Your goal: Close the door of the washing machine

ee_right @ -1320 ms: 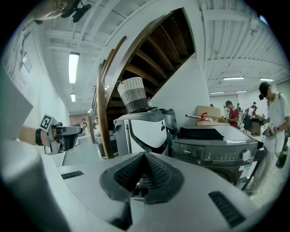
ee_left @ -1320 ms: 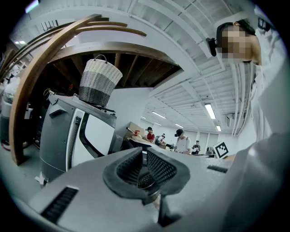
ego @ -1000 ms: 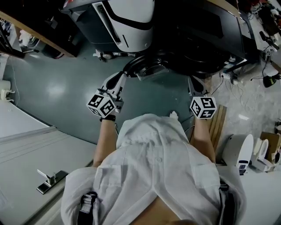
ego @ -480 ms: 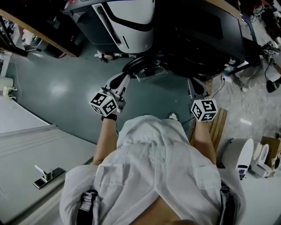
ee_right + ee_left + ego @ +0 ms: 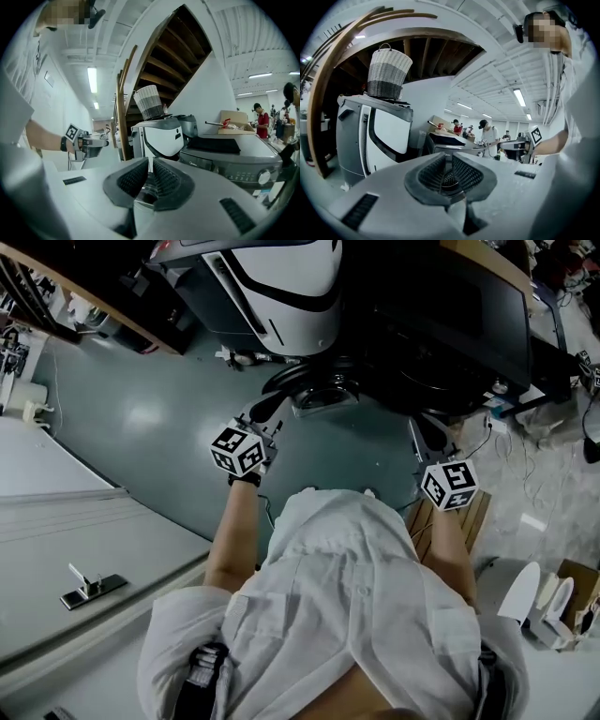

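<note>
The black washing machine (image 5: pixel 450 324) stands at the top of the head view, and its round door (image 5: pixel 319 390) hangs open toward me. My left gripper (image 5: pixel 270 412) is shut and empty, with its tips just left of the door's rim. My right gripper (image 5: pixel 424 434) is below the machine's front, to the right of the door. Its jaws are opening by a hair, with only a thin slit and nothing between them. The left gripper view shows the left gripper (image 5: pixel 446 161) facing the machine (image 5: pixel 450 143). In the right gripper view, the right gripper (image 5: pixel 151 171) points left of the control panel (image 5: pixel 239 171).
A white and grey appliance (image 5: pixel 272 287) stands left of the washer, with a woven basket (image 5: pixel 388 71) on top. Wooden slats (image 5: pixel 464 517) and cables (image 5: pixel 525 465) lie on the floor at the right. A wooden stair stringer (image 5: pixel 123 108) rises behind. People stand far off (image 5: pixel 487 133).
My left gripper has moved up and right, closer to the open door. My right gripper has drifted down and right, away from the machine's front.
</note>
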